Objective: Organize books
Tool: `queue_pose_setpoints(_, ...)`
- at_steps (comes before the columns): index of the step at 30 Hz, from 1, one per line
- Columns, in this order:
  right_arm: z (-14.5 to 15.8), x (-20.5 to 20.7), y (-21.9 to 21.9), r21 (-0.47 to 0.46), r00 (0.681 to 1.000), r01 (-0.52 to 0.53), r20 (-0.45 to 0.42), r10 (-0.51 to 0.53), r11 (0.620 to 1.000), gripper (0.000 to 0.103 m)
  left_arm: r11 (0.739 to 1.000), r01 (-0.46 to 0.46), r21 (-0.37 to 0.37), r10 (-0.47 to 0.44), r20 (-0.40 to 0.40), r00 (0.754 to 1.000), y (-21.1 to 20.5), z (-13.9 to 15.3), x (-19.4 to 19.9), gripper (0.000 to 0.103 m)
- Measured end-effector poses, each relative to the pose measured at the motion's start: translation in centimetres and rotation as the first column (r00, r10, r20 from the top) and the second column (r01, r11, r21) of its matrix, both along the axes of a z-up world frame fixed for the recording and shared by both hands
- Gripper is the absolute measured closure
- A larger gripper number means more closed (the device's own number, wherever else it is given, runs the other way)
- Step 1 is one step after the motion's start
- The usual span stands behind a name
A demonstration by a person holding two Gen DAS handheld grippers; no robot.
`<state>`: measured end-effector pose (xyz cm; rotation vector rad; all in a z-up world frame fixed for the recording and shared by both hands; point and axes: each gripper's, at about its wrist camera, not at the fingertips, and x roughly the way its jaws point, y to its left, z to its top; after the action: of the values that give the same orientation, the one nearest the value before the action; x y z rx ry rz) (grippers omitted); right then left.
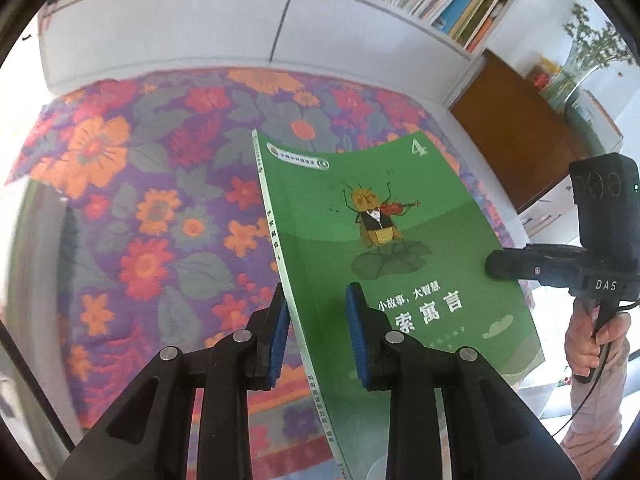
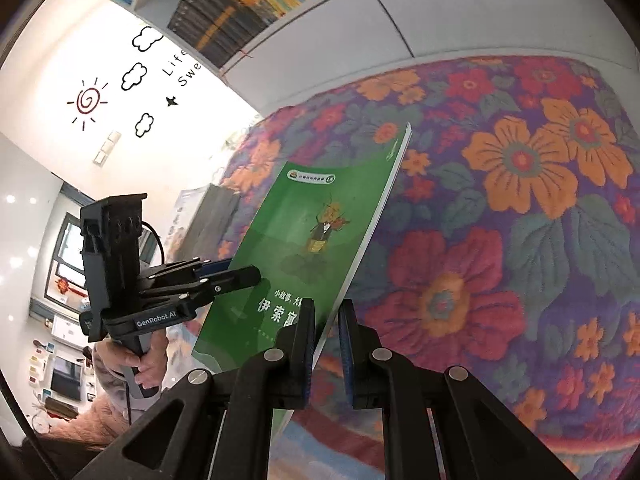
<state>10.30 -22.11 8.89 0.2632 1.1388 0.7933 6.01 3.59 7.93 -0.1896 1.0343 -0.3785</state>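
The green book between the fingers bears "4" and "小故事, 大智慧". The right gripper reads "DAS"; the left gripper "GenRobot.AI". The wall beyond shows "Life" and "Swe".

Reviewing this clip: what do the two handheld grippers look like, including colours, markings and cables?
Both are matte black. The left gripper has ridged blue pads, silver pivot pins, a "GenRobot.AI" label and a black cable. The right gripper has the same pads and pins, a boxy top module with three round openings, "DAS" lettering and a thin black cable.
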Motion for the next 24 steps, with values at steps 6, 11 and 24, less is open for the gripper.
queue_pose_setpoints(6,3.2,-1.8,4.1,0.023,0.998,-0.032,0.050,0.031,0.999,0.090,0.998,-0.059,0.009,0.058,0.050,0.997,4.3,3.3,-1.5,0.078)
queue_pose_setpoints(11,5.3,-2.6,9.0,0.050,0.995,-0.073,0.073,0.070,0.996,0.090,0.995,-0.101,-0.004,0.101,0.072,0.992,9.3,5.0,-2.5,0.078)
queue_pose_setpoints(24,5.6,-3.8,21.5,0.015,0.980,-0.175,0.104,0.172,0.984,0.090,0.987,-0.158,-0.031,0.161,0.145,0.976,20.7,5.6,-5.6,0.077)
